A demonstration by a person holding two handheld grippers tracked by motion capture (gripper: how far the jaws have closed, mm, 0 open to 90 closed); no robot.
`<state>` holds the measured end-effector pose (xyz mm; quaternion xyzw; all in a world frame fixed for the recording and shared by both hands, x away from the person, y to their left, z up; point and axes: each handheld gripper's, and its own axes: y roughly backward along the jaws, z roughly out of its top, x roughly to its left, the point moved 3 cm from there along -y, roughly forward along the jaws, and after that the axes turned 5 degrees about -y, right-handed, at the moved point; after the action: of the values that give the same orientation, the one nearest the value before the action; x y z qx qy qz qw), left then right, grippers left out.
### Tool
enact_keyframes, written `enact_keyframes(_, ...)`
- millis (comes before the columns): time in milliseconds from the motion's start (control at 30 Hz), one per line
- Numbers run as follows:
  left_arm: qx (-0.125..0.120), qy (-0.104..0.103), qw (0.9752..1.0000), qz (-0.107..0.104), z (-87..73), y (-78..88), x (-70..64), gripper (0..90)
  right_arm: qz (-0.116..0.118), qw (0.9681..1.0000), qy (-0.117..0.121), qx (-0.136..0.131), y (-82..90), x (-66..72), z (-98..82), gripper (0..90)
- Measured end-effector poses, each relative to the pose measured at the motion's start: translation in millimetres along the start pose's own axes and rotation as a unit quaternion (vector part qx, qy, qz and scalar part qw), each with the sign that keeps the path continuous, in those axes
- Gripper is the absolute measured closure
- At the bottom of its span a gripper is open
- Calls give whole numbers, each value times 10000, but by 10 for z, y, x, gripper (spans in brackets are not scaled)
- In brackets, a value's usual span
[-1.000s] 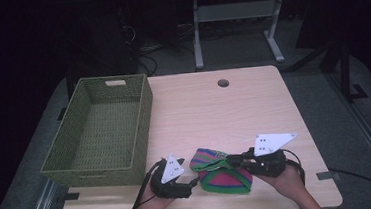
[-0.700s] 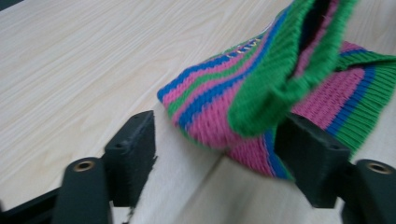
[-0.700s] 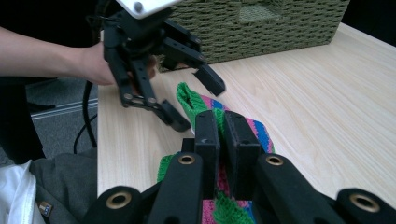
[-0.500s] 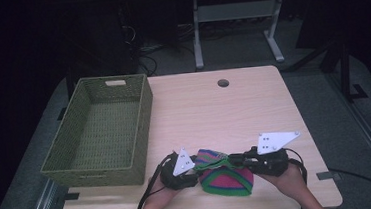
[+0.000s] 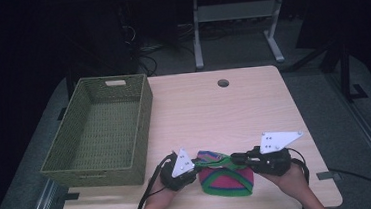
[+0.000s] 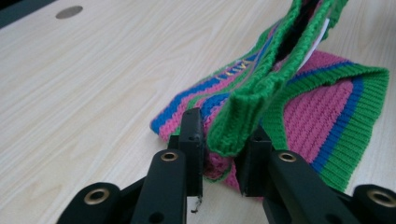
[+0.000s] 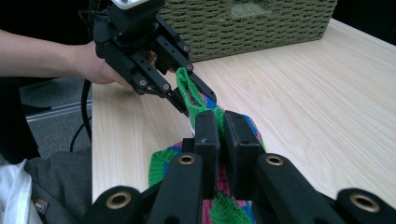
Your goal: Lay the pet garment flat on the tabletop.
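Pink, green and blue knitted wool makes up the hat [image 5: 226, 174] that lies near the front edge of the pale wooden worktop [image 5: 214, 107], and everything else sits around it. The left gripper [image 5: 194, 165] is just beside the hat's left end, held in the person's left hand [image 5: 161, 196], and its jaws are close together, pinching the hat's green ribbed rim. In the left gripper view that rim [image 6: 261, 88] rises as a folded green band from between the two black jaws, with the striped body of the hat spread flat on the worktop [image 6: 93, 84] behind it and a white label showing inside the opening. The right gripper [image 5: 235, 158] comes in from the hat's right side, held in the right hand [image 5: 292, 181], and its jaws are pressed onto the upper edge of the hat. In the right gripper view the jaws are nearly together with the knit caught between them, and the left gripper [image 7: 187, 100] shows beyond, clamped on the same green rim [image 7: 187, 93], which stands up as a loop between the two grippers. A green woven basket [image 5: 100, 131] stands to the left of the hat and farther back, apart from it. A round hole [image 5: 223, 83] in the worktop lies well behind the hat, near the far edge
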<state>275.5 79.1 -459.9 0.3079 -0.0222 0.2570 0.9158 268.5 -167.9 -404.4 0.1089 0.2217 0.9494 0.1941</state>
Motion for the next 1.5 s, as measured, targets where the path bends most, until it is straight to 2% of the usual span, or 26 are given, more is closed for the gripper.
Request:
enact_keyframes(200,-121,-4,9999,59,34,46,11,796,14,10000,-7,-23,8,11,5,839)
enact_keyframes(433,-231,91,9996,128,77,90,32,802,17,10000,40,21,-28,25,2,839)
enact_keyframes(567,-200,101,9996,183,89,112,52,801,-35,10000,63,29,-41,15,7,839)
enact_keyframes(667,-47,28,9997,245,89,109,73,800,-66,9999,89,95,-56,2,12,839)
enact_keyframes(733,-30,22,9996,290,105,104,106,799,-97,9998,114,134,-71,-16,25,839)
enact_keyframes(867,-23,141,9993,360,174,64,181,800,-201,9995,190,171,-93,-59,79,839)
enact_keyframes(1133,-30,336,9987,374,250,28,288,800,-329,9988,252,279,-77,-160,181,839)
enact_keyframes(1267,96,360,9987,356,286,-5,366,800,-388,9983,248,363,-93,-243,249,838)
enact_keyframes(1433,192,487,9981,336,315,-60,451,800,-461,9979,158,422,-135,-359,280,838)
enact_keyframes(1500,260,455,9980,347,332,-84,488,800,-479,9977,138,467,-151,-396,294,838)
